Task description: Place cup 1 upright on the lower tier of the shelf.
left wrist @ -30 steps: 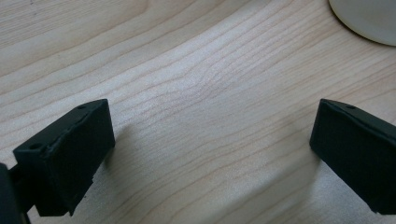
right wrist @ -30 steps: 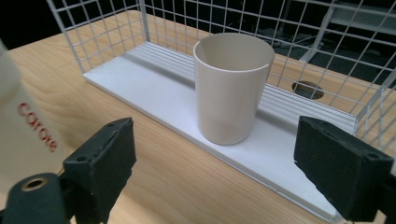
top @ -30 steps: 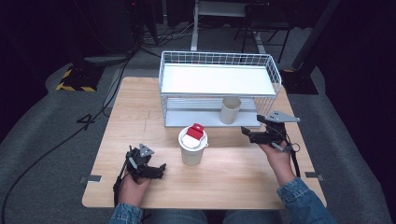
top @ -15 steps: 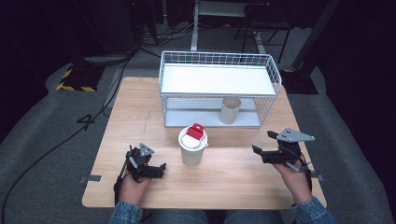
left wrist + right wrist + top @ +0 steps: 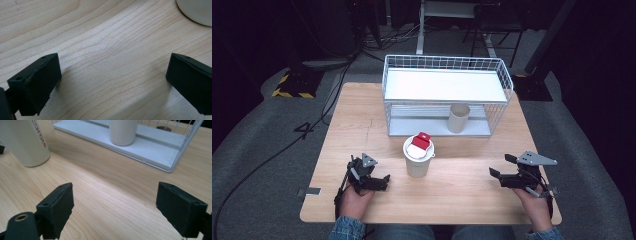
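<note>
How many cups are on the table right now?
2. A white cup with a red-and-white lid stands in the open near the table's middle. A plain beige cup stands on the lower shelf of the white wire rack. None looks hidden.

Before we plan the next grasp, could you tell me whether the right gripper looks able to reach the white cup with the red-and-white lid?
Probably yes: the right gripper, jaws apart and empty, faces the white cup across bare wooden table.

white cup [image 5: 23, 141] beyond parted jaws, wire rack [image 5: 160, 157] behind
</note>
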`<act>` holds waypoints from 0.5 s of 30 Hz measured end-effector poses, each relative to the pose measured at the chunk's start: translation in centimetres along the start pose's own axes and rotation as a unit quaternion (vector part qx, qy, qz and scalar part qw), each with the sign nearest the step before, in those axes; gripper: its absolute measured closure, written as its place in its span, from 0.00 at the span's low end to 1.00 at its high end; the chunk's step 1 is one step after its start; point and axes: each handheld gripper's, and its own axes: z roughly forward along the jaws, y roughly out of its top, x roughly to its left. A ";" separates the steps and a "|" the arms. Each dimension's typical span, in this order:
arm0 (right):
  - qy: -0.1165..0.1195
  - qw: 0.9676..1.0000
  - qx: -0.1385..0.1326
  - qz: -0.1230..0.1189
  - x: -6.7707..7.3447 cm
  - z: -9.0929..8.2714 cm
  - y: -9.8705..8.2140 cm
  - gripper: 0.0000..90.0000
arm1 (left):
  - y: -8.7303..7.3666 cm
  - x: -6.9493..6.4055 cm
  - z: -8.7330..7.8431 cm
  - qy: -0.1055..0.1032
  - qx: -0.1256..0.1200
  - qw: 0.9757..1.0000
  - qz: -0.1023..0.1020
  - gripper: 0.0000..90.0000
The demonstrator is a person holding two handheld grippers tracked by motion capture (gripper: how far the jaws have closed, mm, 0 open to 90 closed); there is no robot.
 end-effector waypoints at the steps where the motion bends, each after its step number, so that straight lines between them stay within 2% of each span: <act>1: -0.002 1.000 0.003 -0.001 -0.1 0.0 -0.2 0.17 | 0.0 0.0 0.0 0.000 0.000 1.000 0.000 0.01; 7: -0.015 0.999 0.029 0.001 -0.6 0.5 -1.7 0.17 | 0.0 0.0 0.0 0.000 0.000 1.000 0.000 0.01; 11: -0.024 0.998 0.055 0.000 -0.9 1.1 -2.9 0.17 | 0.0 0.0 0.0 0.000 0.000 1.000 0.000 0.01; 15: -0.029 0.997 0.069 0.004 -1.3 1.6 -3.6 0.17 | 0.0 0.0 0.0 0.000 0.000 1.000 0.000 0.01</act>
